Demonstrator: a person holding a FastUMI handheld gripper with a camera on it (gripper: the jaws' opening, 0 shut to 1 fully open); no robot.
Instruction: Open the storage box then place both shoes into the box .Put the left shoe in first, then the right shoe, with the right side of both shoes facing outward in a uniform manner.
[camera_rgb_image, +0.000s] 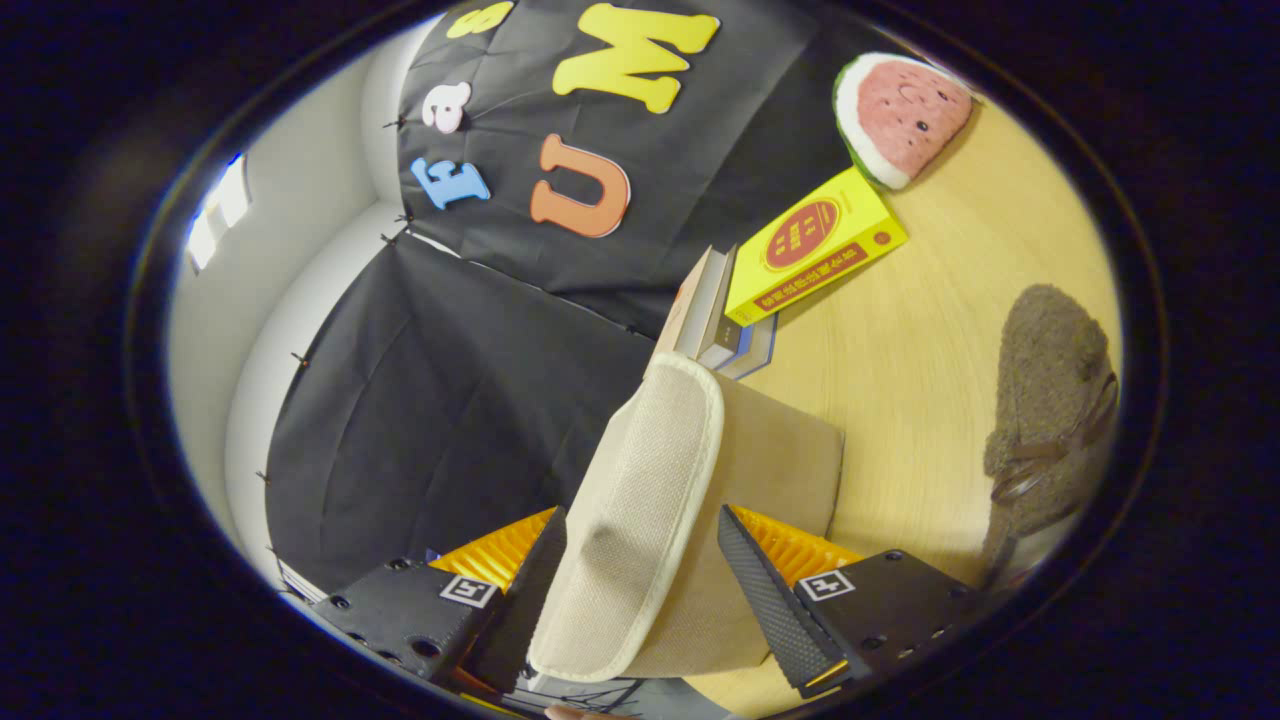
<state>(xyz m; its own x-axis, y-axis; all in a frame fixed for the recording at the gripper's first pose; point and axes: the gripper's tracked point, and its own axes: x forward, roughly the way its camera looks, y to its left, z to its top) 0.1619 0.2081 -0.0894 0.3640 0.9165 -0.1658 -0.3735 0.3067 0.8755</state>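
The claw (640, 590) pinches the box's lid (640, 500); I'd swing it fully back, gently, keeping the box (780, 450) steady.

Two-finger gripper (640, 590): textured jaws, ribbed orange panels, dark screw-studded blocks, each with a square black-and-white marker.

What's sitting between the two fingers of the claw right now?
In the gripper view, the beige slipper lies between the fingers of the claw, both pressing its sides. The brown shoe rests apart on the wooden table.
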